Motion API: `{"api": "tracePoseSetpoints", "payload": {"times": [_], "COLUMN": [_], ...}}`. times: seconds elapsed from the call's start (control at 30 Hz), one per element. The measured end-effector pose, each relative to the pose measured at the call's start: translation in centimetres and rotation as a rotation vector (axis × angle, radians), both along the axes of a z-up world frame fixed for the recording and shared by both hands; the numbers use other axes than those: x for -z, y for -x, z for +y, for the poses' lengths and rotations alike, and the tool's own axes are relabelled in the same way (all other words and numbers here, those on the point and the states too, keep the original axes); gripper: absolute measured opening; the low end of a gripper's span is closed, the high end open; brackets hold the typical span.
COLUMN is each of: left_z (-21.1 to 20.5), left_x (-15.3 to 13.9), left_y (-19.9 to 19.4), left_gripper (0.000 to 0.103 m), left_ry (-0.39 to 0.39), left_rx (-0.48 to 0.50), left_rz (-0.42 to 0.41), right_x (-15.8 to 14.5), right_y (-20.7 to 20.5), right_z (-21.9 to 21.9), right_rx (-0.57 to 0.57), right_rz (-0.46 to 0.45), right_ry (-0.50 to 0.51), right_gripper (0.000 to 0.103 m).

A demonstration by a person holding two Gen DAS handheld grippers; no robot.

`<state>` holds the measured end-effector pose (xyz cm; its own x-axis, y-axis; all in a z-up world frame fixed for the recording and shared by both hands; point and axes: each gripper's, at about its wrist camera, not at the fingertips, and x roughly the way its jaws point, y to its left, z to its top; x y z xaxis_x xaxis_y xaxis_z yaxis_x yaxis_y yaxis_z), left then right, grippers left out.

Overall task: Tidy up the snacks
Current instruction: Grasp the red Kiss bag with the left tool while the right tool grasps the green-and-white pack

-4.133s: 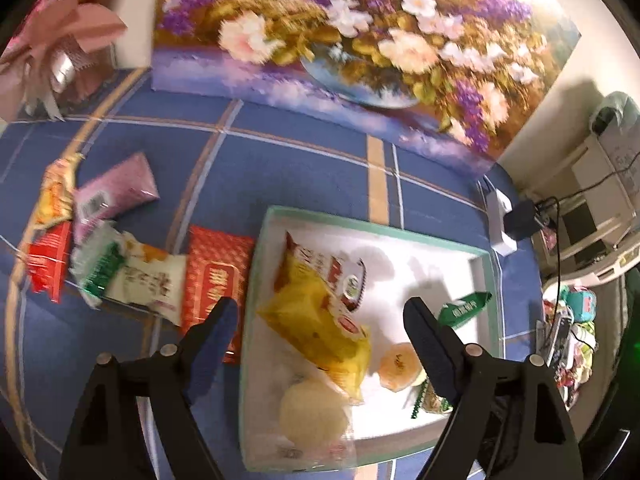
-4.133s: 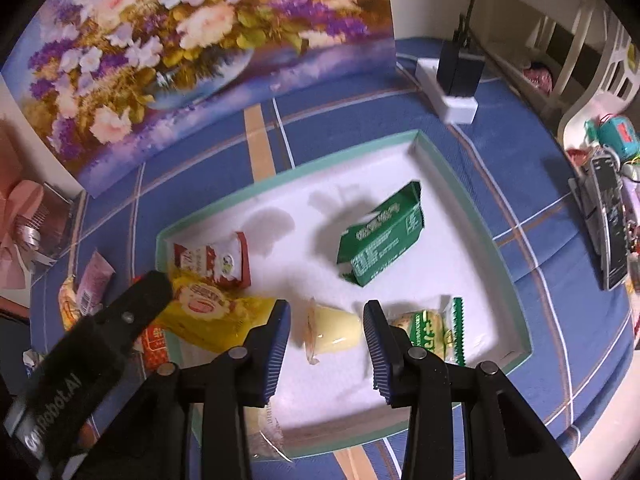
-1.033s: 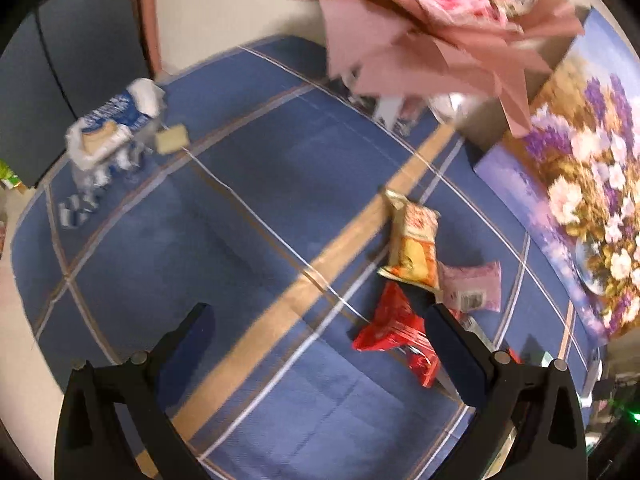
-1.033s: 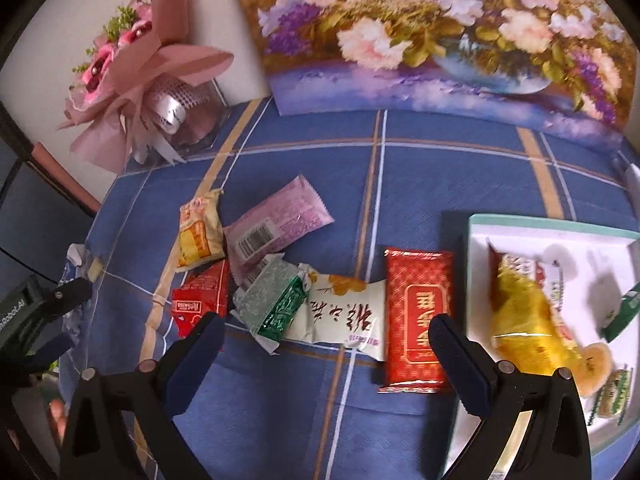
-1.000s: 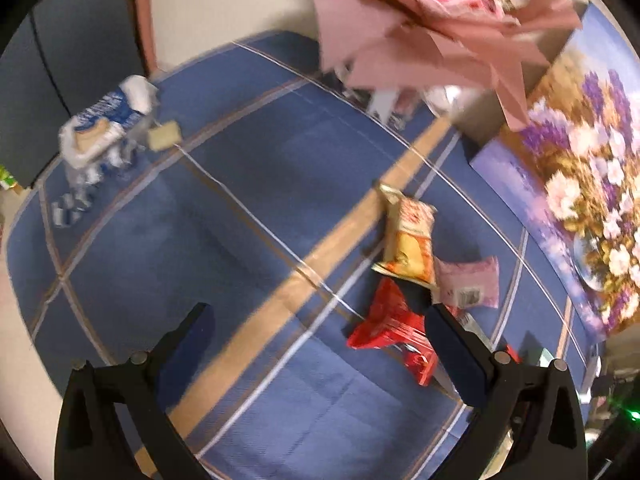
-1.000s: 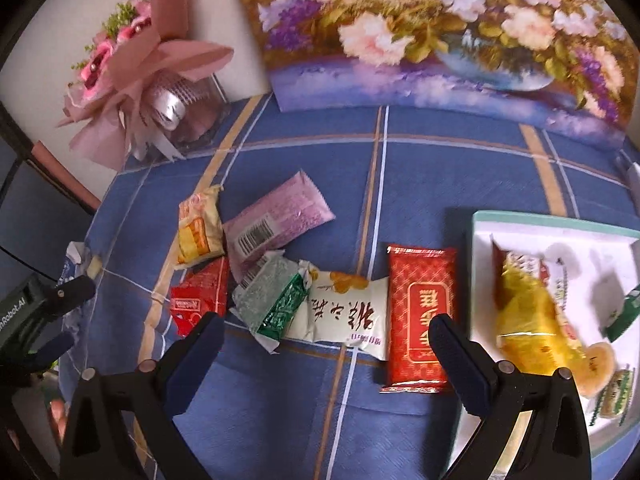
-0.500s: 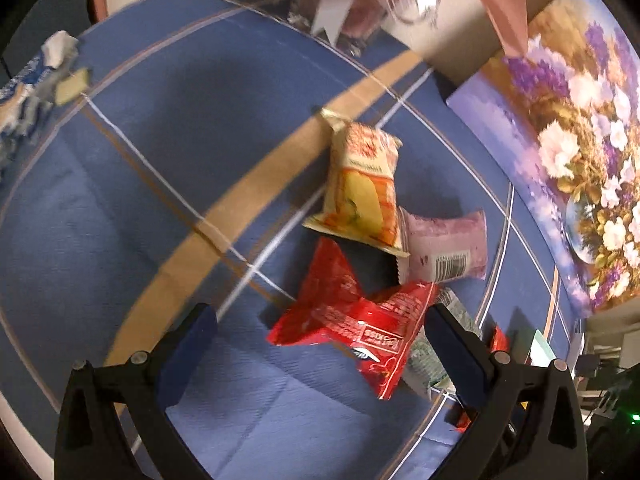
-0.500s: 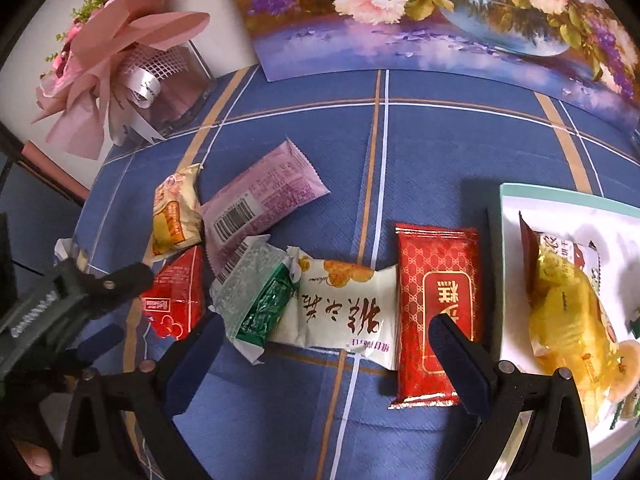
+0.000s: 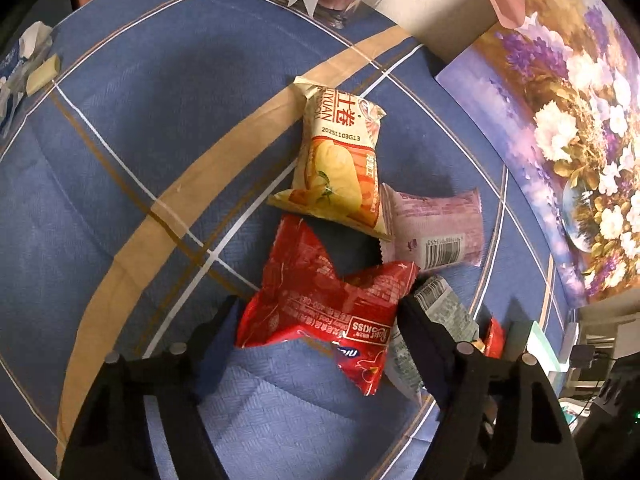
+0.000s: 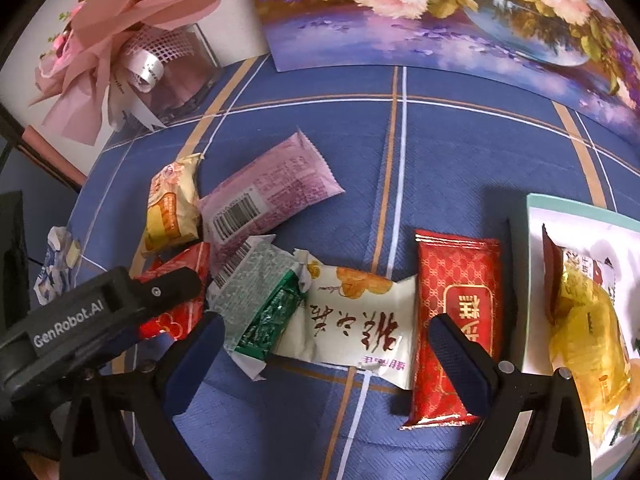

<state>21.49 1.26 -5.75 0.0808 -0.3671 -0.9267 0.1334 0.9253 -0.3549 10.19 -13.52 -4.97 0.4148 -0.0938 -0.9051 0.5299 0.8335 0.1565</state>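
Note:
My left gripper point(image 9: 316, 336) is open, low over the blue cloth, with a crumpled red snack packet point(image 9: 328, 300) lying between its fingertips; the fingers stand at the packet's sides. Beyond it lie a yellow packet point(image 9: 340, 160) and a pink packet point(image 9: 436, 224). My right gripper point(image 10: 324, 344) is open above a white packet point(image 10: 356, 316) and a green packet point(image 10: 264, 300). A red patterned packet point(image 10: 456, 312) lies just right of them. The left gripper point(image 10: 120, 300) shows at the left, over the red snack packet point(image 10: 180, 284). The white tray point(image 10: 540, 280) at the right holds a yellow bag point(image 10: 588, 320).
A pink bouquet in a glass vase point(image 10: 132, 52) stands at the back left. A flower painting point(image 10: 440, 12) leans against the back wall. Crumpled white wrappers point(image 9: 24, 64) lie near the table's left edge.
My left gripper has swung in from the far left and dropped low around the red snack packet. My right gripper has moved closer over the white and green packets.

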Motion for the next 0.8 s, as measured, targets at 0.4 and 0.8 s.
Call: {"api": "tracePoseSetpoints", "payload": {"times": [0.4, 0.8], "left_z": [2.5, 5.1], "left_x": [-0.6, -0.6], "left_y": [0.0, -0.5], "left_gripper": [0.075, 0.075], "left_ry": [-0.114, -0.147], "left_rx": [-0.068, -0.154], "left_rz": [0.019, 0.029], "right_x": [-0.2, 1.2], "right_y": [-2.3, -4.1], "right_z": [2.5, 5.1], "right_rx": [-0.101, -0.183], "right_rz": [-0.01, 0.038], "right_ry": [0.091, 0.193], "right_gripper": [0.103, 0.103]}}
